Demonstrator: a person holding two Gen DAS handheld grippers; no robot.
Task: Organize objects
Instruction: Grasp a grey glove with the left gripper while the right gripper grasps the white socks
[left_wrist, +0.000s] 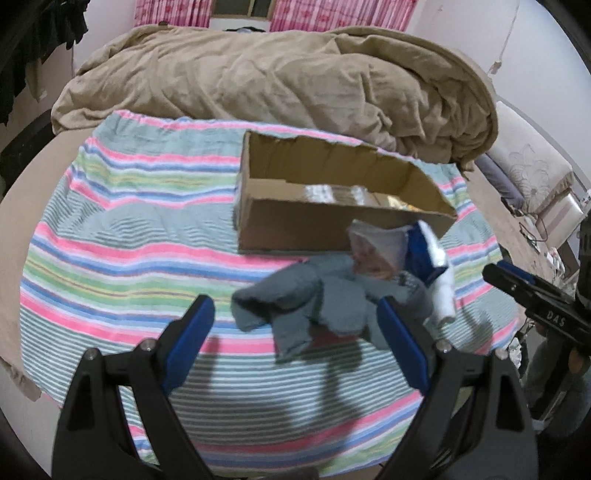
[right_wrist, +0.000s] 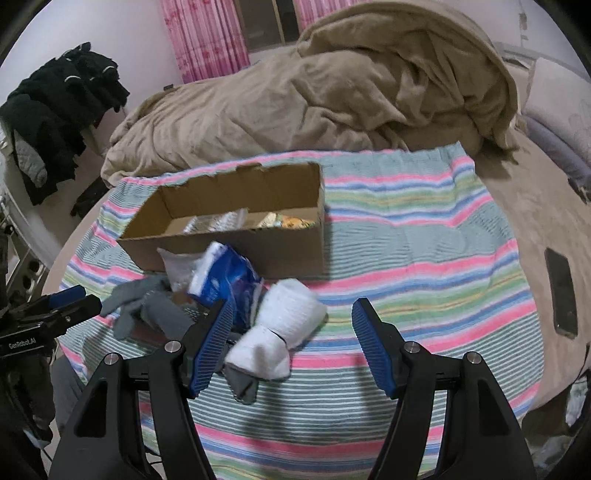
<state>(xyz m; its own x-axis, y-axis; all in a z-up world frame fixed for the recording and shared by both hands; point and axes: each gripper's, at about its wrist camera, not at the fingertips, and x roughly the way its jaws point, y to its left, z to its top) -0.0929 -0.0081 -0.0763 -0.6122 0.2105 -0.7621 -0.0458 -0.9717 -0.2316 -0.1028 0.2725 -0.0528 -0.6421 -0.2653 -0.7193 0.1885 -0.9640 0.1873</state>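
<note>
Bedroom scene, pink curtains (right_wrist: 207, 37) at the back, and the bed (right_wrist: 517, 206) carries a striped towel (right_wrist: 406, 236) spread flat, with a rumpled tan blanket (right_wrist: 295, 96) heaped along its far edge. On the towel, toward that far edge, sits an open cardboard box (right_wrist: 258, 251), and already something shiny and a few packets lie on its floor, so sorting looks partly under way.

Just in front of the box's near wall lies the unsorted pile: a white rolled sock bundle (right_wrist: 280, 328), a blue-and-white packet (right_wrist: 225, 277) leaning against the box, a clear plastic bag (right_wrist: 177, 266) beside it, and grey gloves (left_wrist: 295, 306) sprawled toward the near edge of the towel.

Right gripper (right_wrist: 291, 343) hovers low over the pile, fingers wide apart, nothing between them; the white bundle sits partly in the gap, nearer the left finger. Left gripper (left_wrist: 295, 339) hangs just short of the grey gloves, fingers also spread and empty.

My read: this is the approach to a pick, white bundle first. Next move calls for the right gripper to centre over the roll, drop, close on its thick middle, then lift clear of the box's near wall before releasing inside. Soft cloth, so a shallow pinch could let it unroll.
</note>
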